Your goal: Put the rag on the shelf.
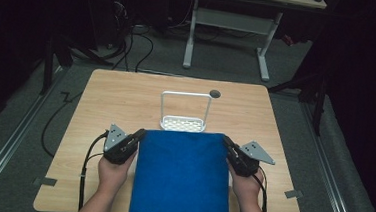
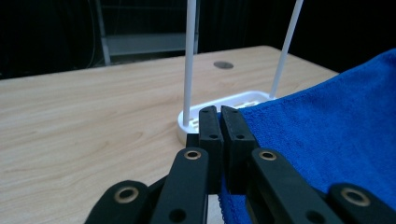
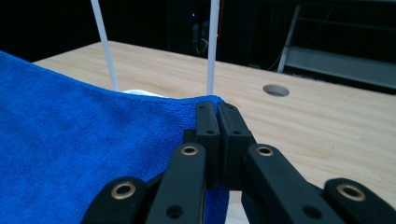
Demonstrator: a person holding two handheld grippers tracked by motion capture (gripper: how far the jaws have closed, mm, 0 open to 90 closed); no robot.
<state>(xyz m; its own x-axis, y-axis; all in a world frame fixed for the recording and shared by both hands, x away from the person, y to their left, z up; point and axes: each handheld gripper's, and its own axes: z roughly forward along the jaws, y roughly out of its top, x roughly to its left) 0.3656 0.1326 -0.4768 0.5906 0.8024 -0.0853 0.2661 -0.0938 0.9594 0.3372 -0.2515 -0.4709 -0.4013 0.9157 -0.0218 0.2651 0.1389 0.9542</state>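
Note:
A blue towel [image 1: 181,178] is stretched flat above the near half of the wooden table [image 1: 121,99], held up by its two far corners. My left gripper [image 1: 139,133] is shut on the towel's far left corner [image 2: 243,114]; its jaws [image 2: 219,116] pinch the hem. My right gripper [image 1: 227,141] is shut on the far right corner [image 3: 205,100], its tip [image 3: 217,114] clamped on the cloth edge. Just beyond the towel's far edge stands a white rack [image 1: 184,122] with a tall wire hoop; its base [image 2: 219,105] and uprights [image 3: 212,46] rise close ahead of both grippers.
A round cable hole [image 1: 215,94] lies in the table behind the rack. Bare wood stretches to the left and far side. A white-legged desk frame [image 1: 229,28] and cables lie on the floor beyond the table. Tape marks [image 1: 45,181] sit at the near corners.

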